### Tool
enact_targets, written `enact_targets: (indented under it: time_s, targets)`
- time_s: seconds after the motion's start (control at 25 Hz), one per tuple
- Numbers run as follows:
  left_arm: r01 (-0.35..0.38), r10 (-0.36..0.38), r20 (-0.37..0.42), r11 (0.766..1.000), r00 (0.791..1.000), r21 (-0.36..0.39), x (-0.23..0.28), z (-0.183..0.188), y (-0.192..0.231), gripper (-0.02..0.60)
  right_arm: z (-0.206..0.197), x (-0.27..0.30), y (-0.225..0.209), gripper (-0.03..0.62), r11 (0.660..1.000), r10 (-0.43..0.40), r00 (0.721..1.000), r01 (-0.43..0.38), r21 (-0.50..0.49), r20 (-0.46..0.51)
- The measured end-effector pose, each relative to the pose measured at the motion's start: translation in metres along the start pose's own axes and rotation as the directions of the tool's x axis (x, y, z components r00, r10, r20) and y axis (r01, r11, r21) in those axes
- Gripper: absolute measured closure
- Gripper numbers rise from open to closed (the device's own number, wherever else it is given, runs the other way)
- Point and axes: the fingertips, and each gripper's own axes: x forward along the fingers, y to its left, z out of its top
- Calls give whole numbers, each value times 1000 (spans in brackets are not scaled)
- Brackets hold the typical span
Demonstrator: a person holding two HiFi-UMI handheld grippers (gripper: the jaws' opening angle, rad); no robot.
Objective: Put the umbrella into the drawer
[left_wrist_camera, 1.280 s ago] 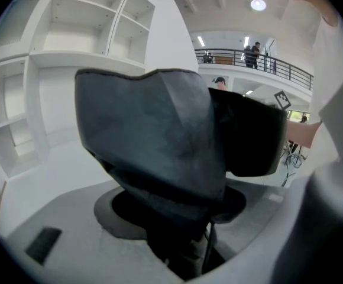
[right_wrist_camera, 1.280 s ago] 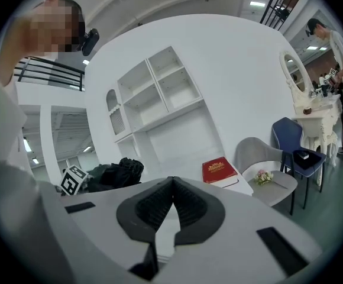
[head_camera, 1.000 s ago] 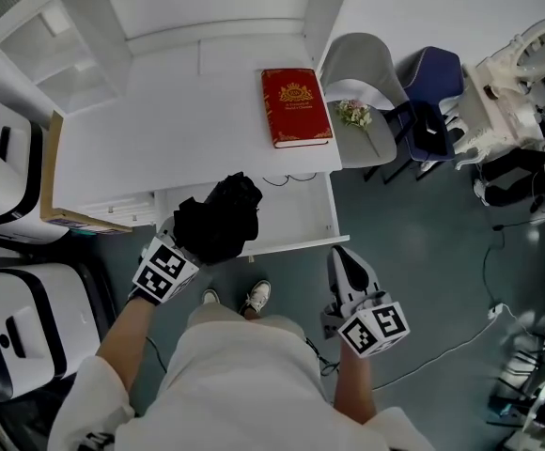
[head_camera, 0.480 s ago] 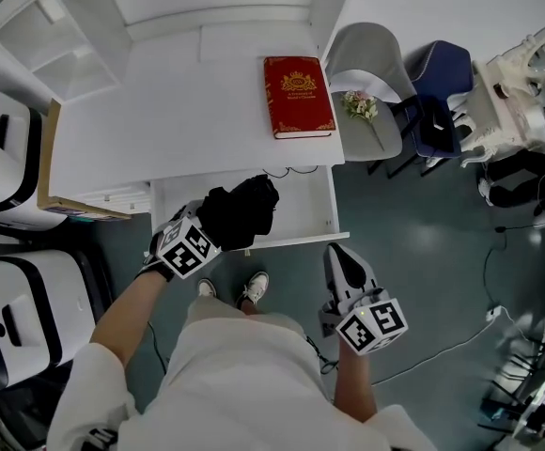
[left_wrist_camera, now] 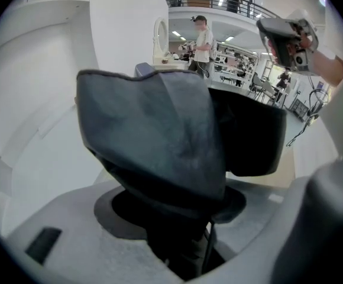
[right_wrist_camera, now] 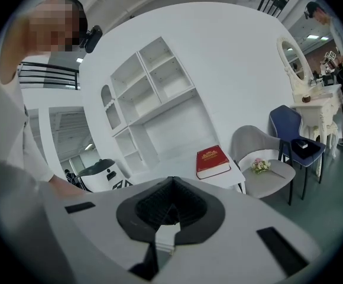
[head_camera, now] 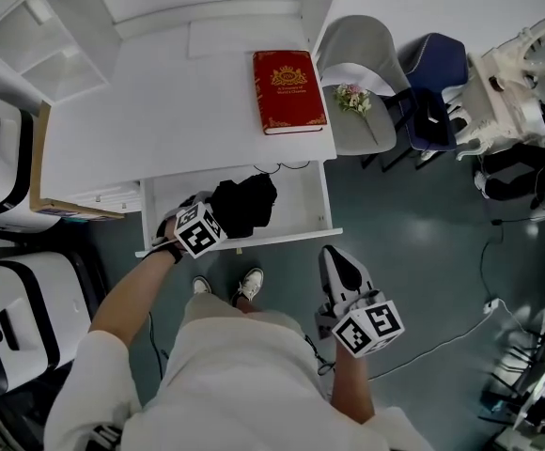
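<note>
The black folded umbrella (head_camera: 246, 202) hangs over the inside of the open white drawer (head_camera: 296, 205), low between its walls. My left gripper (head_camera: 220, 218) is shut on the umbrella's near end and points steeply down. In the left gripper view the umbrella's dark cloth (left_wrist_camera: 159, 141) fills the middle and hides the left gripper (left_wrist_camera: 183, 241) jaws around its stem. My right gripper (head_camera: 334, 257) hovers in front of the drawer's right corner, apart from it. The right gripper (right_wrist_camera: 171, 182) is shut, its pads meeting with nothing between them.
A red book (head_camera: 289, 90) lies on the white desk (head_camera: 160, 120) above the drawer. A grey chair (head_camera: 362, 54) holding a small bouquet (head_camera: 352, 98) and a blue chair (head_camera: 432, 73) stand to the right. White machines (head_camera: 0, 158) stand at the left. Cables trail on the floor.
My left gripper has carried the umbrella down and rightward, from in front of the drawer's left corner to inside the drawer. The right gripper has stayed put.
</note>
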Motion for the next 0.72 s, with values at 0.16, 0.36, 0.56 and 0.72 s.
enact_targets:
  time_s: [0.16,0.36,0.56,0.72]
  targets:
    - [8,-8,-31,1000,999,-1,15,0,3,314,-3,-5,-5,595,1000,-19,1000,19,4,-5]
    - [21,-21,-65,1000,998,-8,35,-1,5,313,-9,-9,-12,595,999,-43,999,43,2,-21]
    - [-2,12,-128,997,992,78,56,-7,16,313,-14,-7,-18,595,998,-56,998,56,19,-37]
    - [16,2,-167,995,986,103,71,-13,18,313,-19,-7,-20,595,998,-57,997,59,26,-52]
